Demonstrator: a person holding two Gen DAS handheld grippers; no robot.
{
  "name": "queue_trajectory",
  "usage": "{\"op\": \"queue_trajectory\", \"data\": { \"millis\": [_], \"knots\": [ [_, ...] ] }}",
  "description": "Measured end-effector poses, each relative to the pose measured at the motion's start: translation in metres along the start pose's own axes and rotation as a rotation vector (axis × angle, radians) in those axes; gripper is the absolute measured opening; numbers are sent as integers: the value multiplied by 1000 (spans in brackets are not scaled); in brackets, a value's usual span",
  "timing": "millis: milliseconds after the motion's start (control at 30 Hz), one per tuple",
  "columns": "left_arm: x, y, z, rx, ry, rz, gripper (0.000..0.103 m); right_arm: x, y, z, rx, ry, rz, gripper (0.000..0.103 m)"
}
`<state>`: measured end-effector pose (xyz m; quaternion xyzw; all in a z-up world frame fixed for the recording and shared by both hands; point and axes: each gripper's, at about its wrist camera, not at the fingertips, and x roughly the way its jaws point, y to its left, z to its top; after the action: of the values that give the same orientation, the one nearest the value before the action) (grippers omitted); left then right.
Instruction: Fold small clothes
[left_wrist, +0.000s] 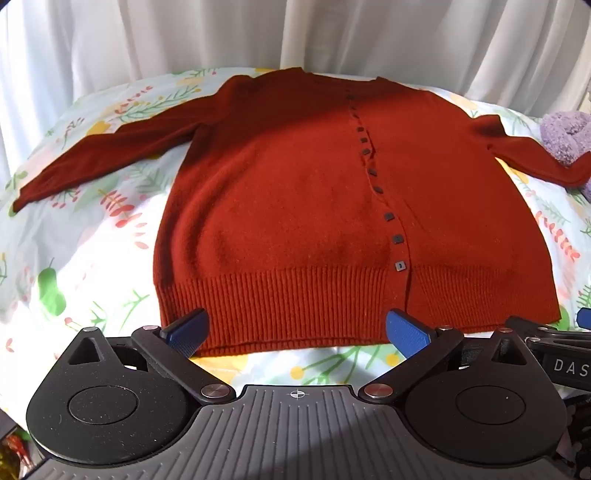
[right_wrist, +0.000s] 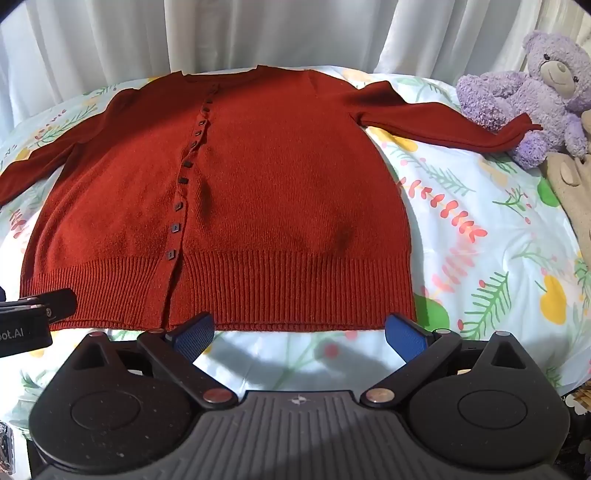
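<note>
A rust-red buttoned cardigan (left_wrist: 295, 206) lies flat, front up, on a floral sheet (left_wrist: 74, 236), both sleeves spread outward. It also shows in the right wrist view (right_wrist: 258, 199). My left gripper (left_wrist: 295, 332) is open and empty, its blue fingertips (left_wrist: 188, 332) just over the ribbed hem at the cardigan's near left. My right gripper (right_wrist: 299, 332) is open and empty, hovering at the hem's near right edge. The right sleeve's cuff (right_wrist: 517, 129) rests against a purple teddy bear (right_wrist: 535, 92).
White curtains (left_wrist: 295, 33) hang behind the bed. The purple teddy bear and a beige soft toy (right_wrist: 572, 184) sit at the right edge. The floral sheet (right_wrist: 480, 240) extends on both sides of the cardigan. The other gripper's body (right_wrist: 26, 321) shows at the left.
</note>
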<state>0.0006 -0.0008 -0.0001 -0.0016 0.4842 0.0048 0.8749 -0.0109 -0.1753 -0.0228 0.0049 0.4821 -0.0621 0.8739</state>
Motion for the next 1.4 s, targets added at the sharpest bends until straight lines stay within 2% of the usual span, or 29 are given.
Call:
{"op": "queue_trajectory", "data": {
  "millis": [1267,1300,1400],
  "knots": [
    [6,-7,-9,14,18,-5,103,5,-2,3,4,5,2,99],
    [9,-4,1,14,25,-7,103,5,-2,3,5,5,2,99],
    [9,-3,1,14,26,-8,103,6,-1,3,6,5,-1,99]
  ]
}}
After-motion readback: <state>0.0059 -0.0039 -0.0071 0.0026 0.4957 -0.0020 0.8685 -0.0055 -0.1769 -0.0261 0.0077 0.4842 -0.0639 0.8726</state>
